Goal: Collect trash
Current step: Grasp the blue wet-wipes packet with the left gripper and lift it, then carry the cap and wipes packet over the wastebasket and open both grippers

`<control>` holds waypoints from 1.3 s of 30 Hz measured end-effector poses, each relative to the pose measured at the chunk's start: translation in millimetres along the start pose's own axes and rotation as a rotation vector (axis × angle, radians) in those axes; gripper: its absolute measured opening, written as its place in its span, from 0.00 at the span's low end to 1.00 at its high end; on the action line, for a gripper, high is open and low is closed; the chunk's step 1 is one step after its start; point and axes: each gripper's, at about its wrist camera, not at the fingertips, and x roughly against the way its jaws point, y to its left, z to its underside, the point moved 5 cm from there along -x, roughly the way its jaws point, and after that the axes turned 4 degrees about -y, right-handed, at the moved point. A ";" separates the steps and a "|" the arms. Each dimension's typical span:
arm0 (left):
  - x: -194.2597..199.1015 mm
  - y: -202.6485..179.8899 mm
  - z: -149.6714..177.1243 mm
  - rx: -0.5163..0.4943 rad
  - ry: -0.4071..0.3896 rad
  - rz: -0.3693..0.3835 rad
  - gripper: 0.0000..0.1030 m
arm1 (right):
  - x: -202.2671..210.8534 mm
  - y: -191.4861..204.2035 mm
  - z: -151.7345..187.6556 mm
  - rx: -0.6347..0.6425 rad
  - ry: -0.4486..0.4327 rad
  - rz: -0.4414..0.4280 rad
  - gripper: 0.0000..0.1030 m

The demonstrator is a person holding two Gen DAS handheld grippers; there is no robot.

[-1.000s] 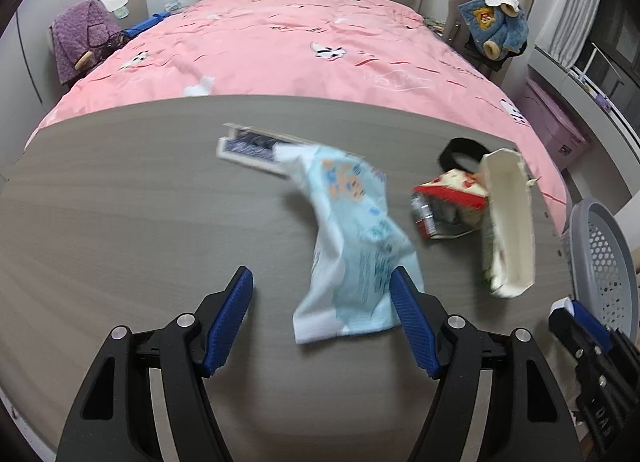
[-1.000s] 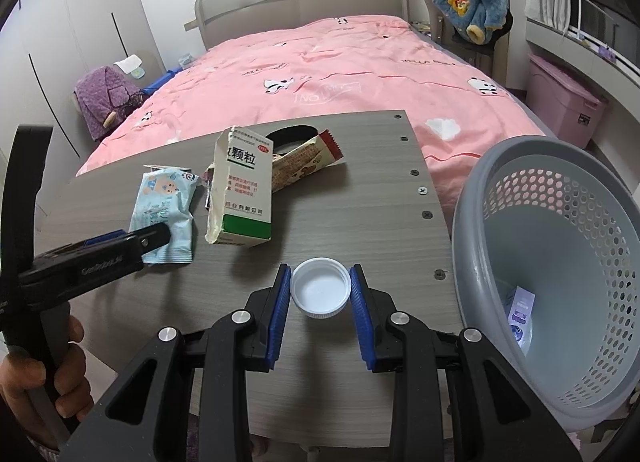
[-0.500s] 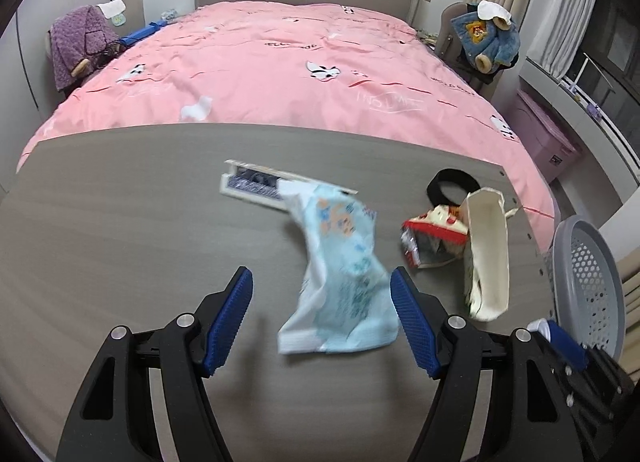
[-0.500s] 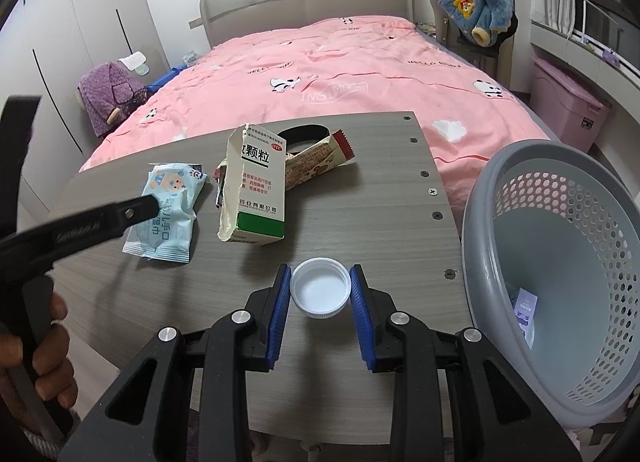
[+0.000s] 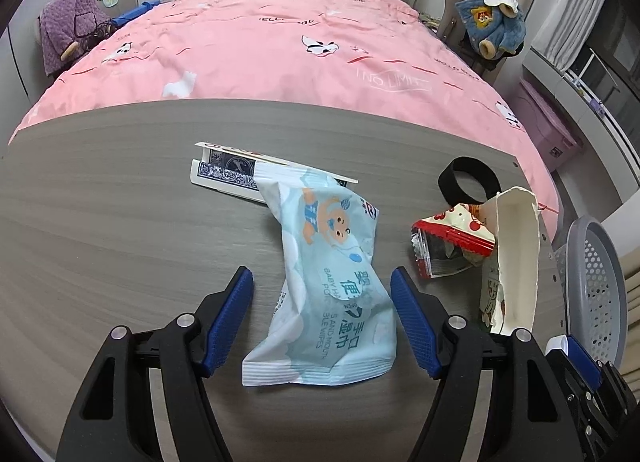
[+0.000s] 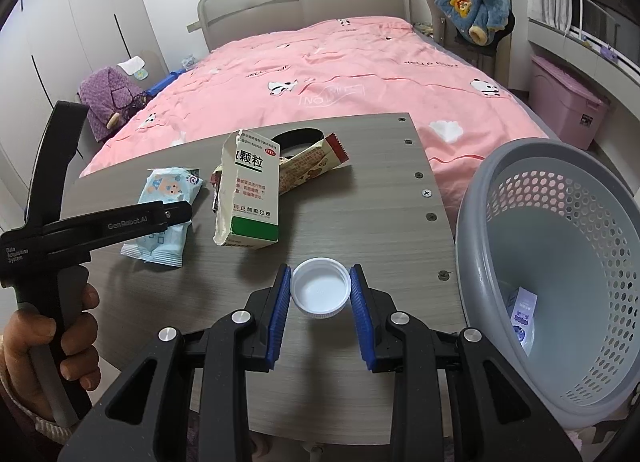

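Observation:
My right gripper [image 6: 319, 292] is shut on a white bottle cap [image 6: 320, 293] and holds it above the table's front part, left of the grey mesh basket [image 6: 560, 262]. My left gripper [image 5: 322, 302] is open, its jaws on either side of a light blue wet-wipe pack [image 5: 332, 286] that lies on the table. The pack also shows in the right wrist view [image 6: 166, 217]. A torn white and green medicine box [image 6: 250, 197], a red snack wrapper [image 6: 312, 161] and a black band [image 6: 298, 137] lie further back.
A blue and white card box [image 5: 228, 171] lies under the far end of the wipe pack. The basket [image 5: 596, 282] stands off the table's right edge with a small packet [image 6: 522, 310] inside. A pink bed [image 6: 340, 73] lies beyond the table [image 6: 360, 221].
My left gripper has moved in toward the wipe pack, which now lies further between its open jaws. My right gripper has kept the cap and shifted slightly.

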 end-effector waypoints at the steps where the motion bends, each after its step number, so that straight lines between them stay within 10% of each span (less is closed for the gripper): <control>1: 0.3 0.5 -0.2 0.000 -0.002 0.002 0.56 | -0.2 -0.2 0.1 -0.001 0.000 0.000 0.29; 23: 67.2 5.8 20.4 -0.036 -0.111 0.006 0.49 | 16.6 2.9 -1.9 -0.003 -0.032 -0.014 0.29; 39: 113.4 -97.3 25.3 -0.203 -0.191 0.164 0.48 | 81.1 -61.6 -1.7 -0.103 -0.132 0.088 0.29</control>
